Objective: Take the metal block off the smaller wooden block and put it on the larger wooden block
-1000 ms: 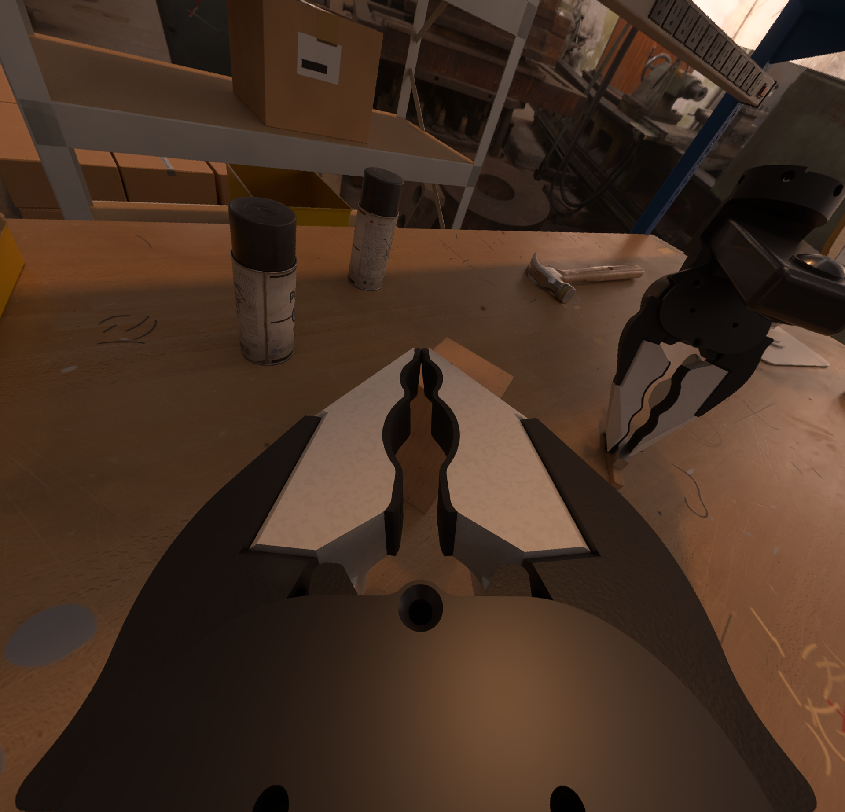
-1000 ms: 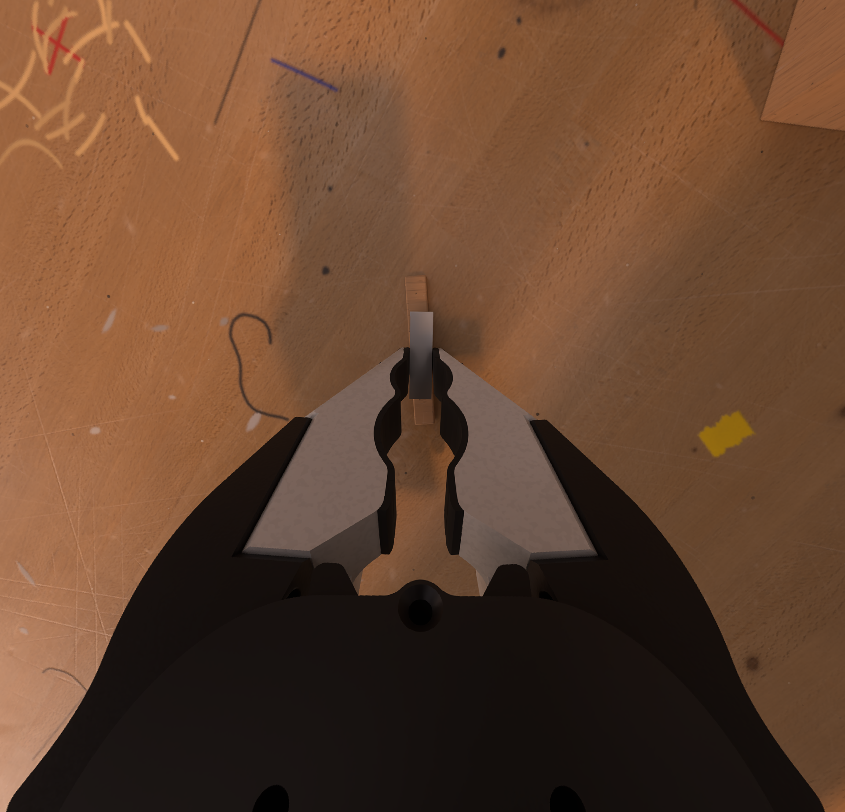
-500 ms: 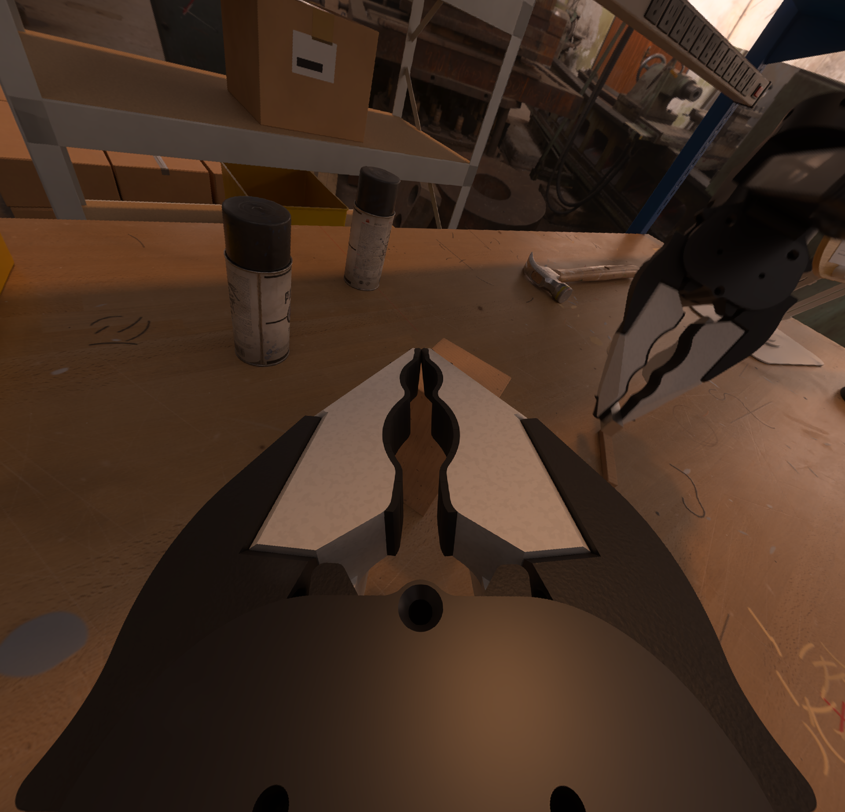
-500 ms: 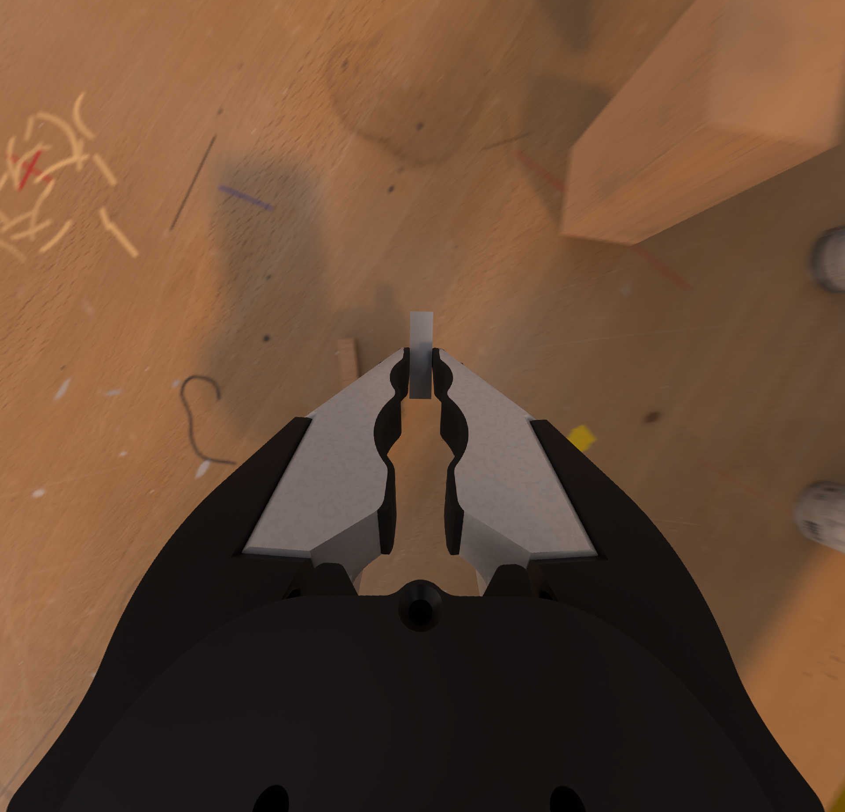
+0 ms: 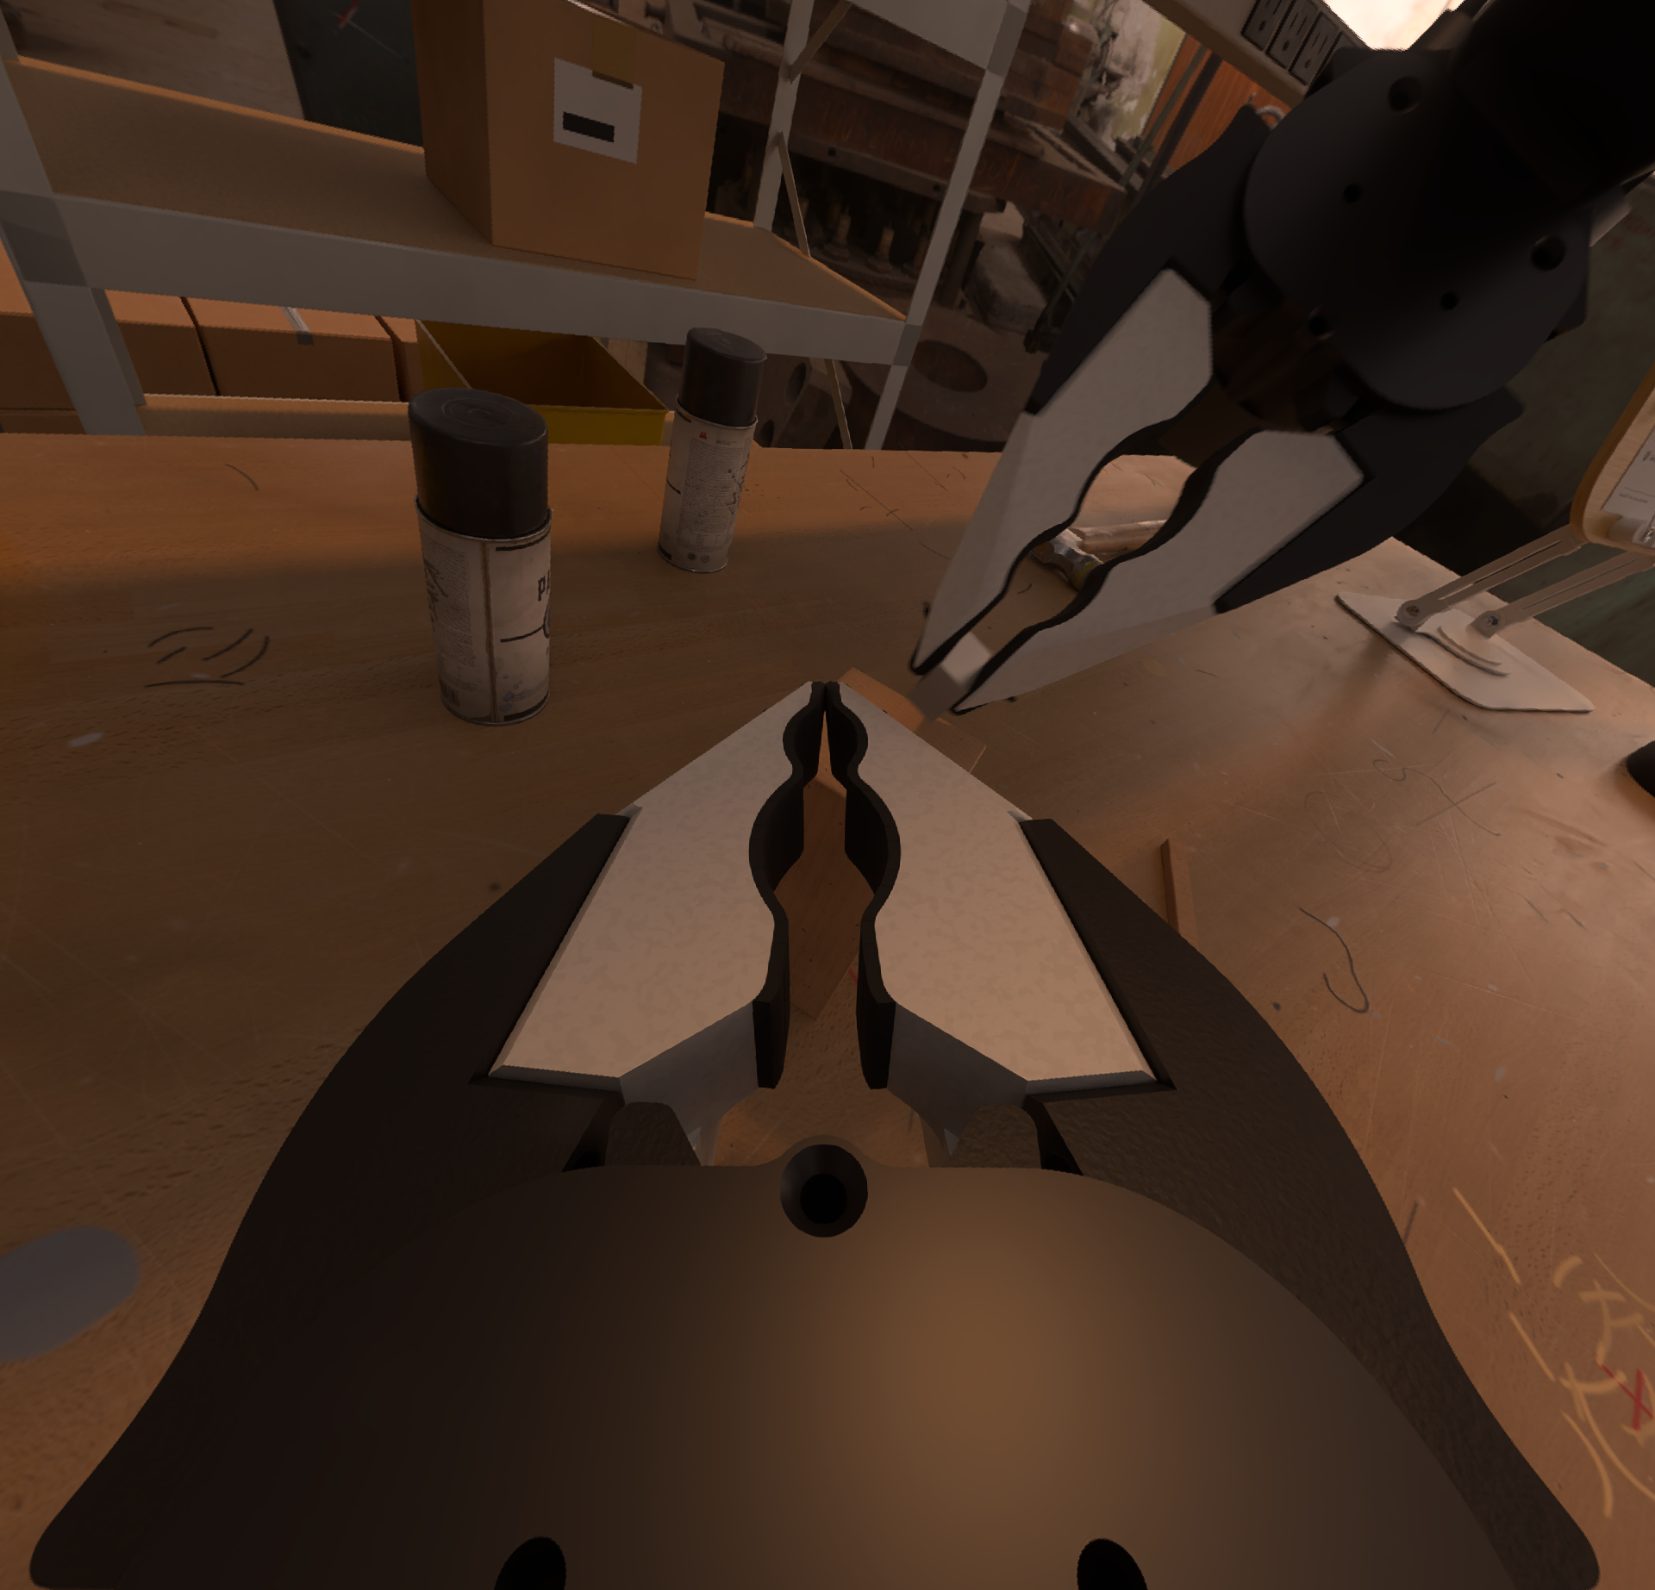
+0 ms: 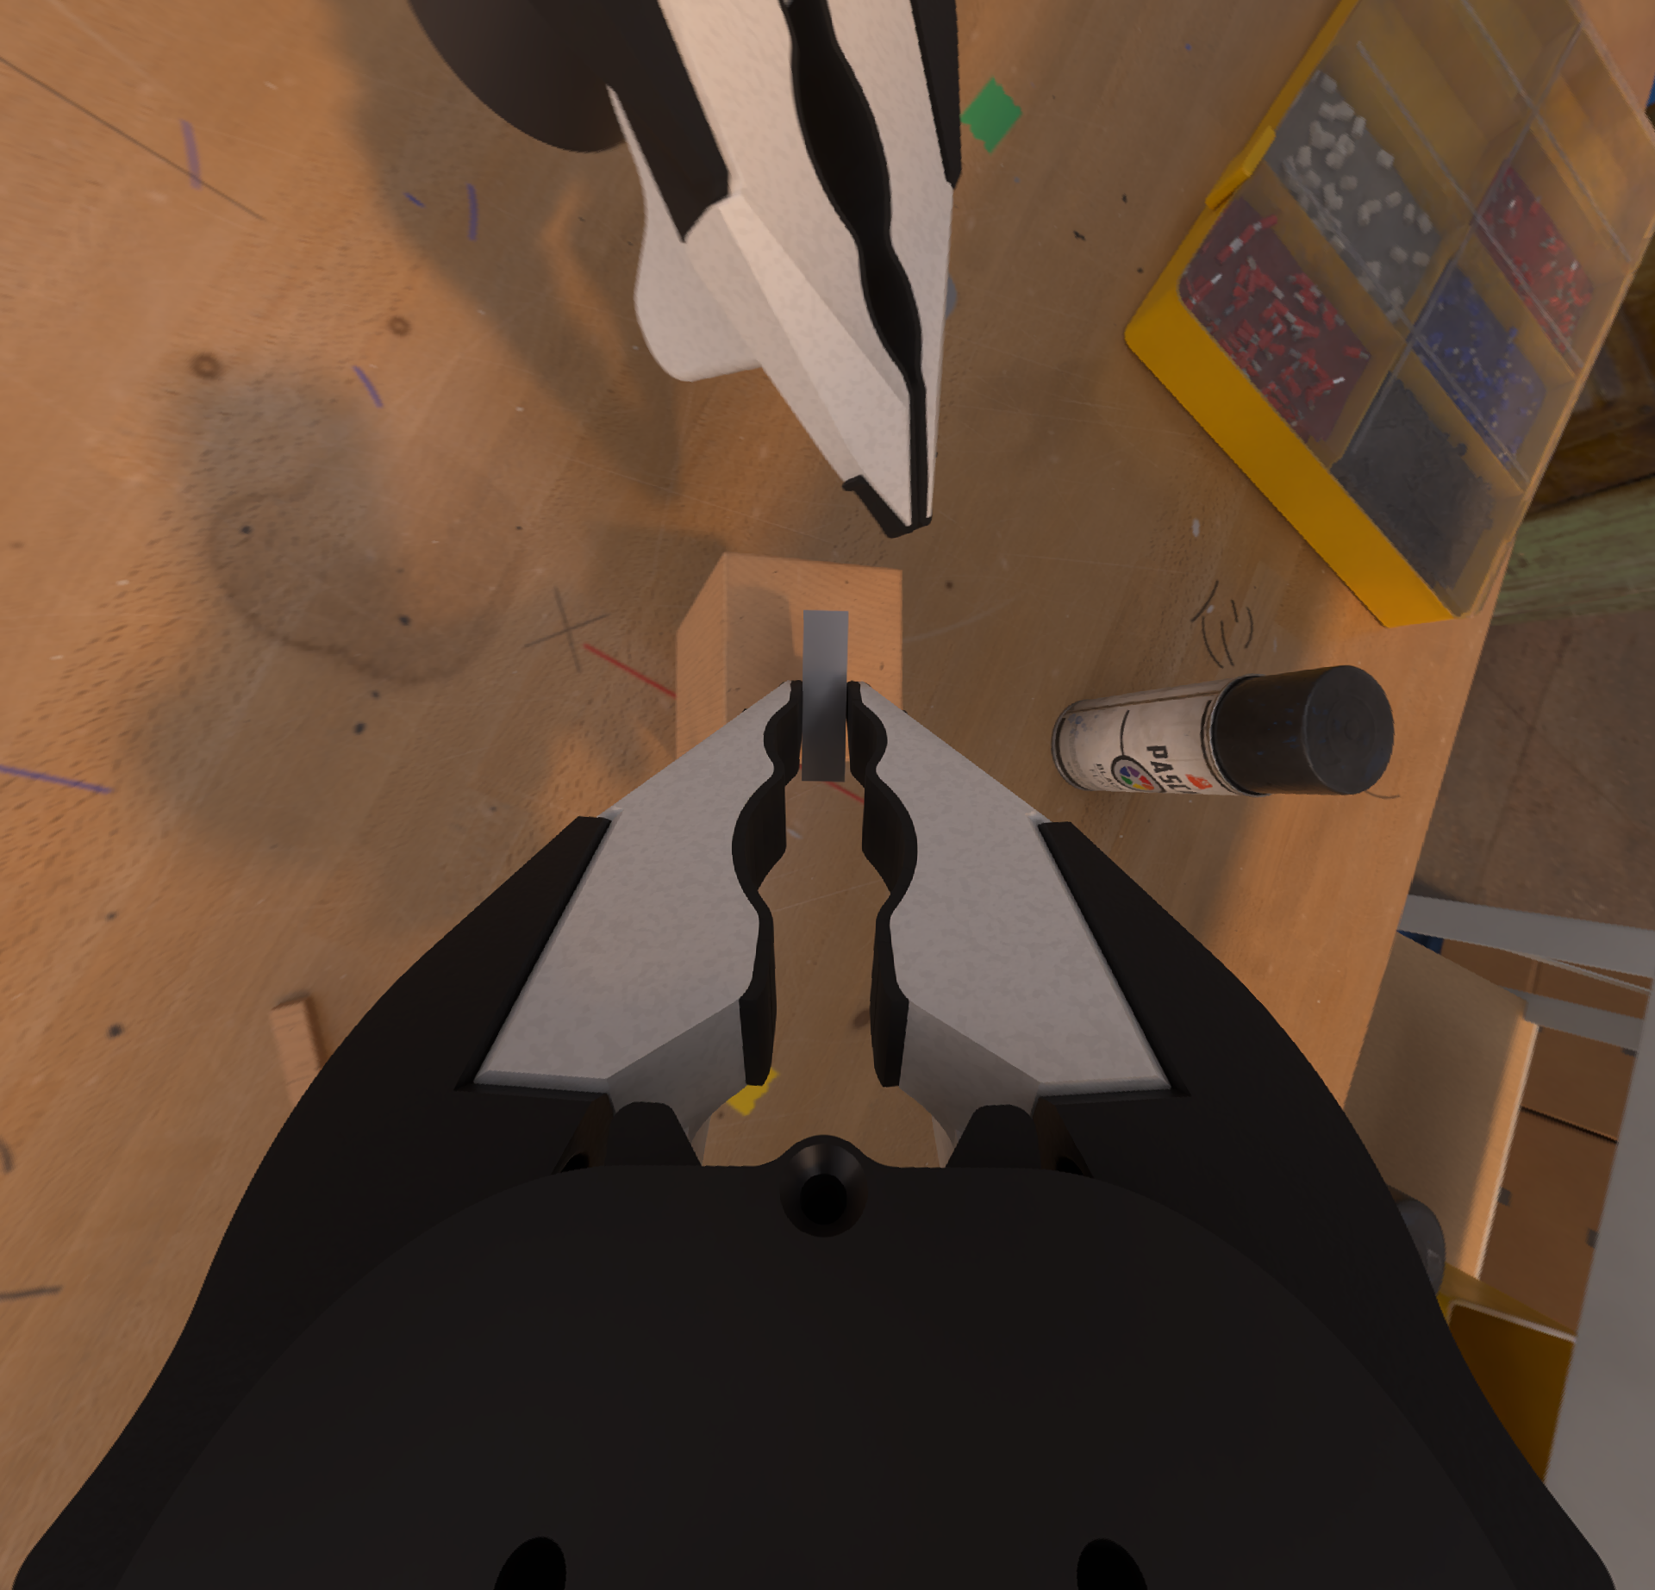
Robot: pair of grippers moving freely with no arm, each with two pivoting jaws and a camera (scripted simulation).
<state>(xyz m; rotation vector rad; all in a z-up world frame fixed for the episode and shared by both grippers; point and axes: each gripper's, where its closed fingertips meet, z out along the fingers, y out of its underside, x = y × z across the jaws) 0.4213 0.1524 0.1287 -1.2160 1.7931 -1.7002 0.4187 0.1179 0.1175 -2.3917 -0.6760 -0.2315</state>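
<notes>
While I hold both claws over the desk (image 6: 269, 741), the readings are as follows.

Right claw (image 6: 822, 696): I have it pinched tight on the metal block (image 6: 824, 696); the fingers are nearly together, parted only by the block's thickness.
Metal block: a thin grey piece gripped at the fingertips, its far end projecting past them. It is off the small block (image 6: 294, 1041) and sits over the top face of the large block (image 6: 788, 616). I cannot tell whether it touches that face.
Large block: it stands on the desk directly ahead of the right claw, between the two claws. In the left wrist view only a corner (image 5: 882, 696) shows past my left fingertips.
Small block: a thin wooden strip lying flat on the desk, well apart from the large block, with nothing on it. In the left wrist view it (image 5: 1178, 889) lies to the right of my left claw.
Left claw (image 5: 824, 696): I have the fingers fully together with nothing between them, pointing at the large block from the opposite side.
Spray cans: one (image 6: 1227, 737) stands near the large block; a second (image 5: 712, 455) stands farther back.
Parts bin (image 6: 1397, 293): yellow, with compartments, near the desk's edge.
</notes>
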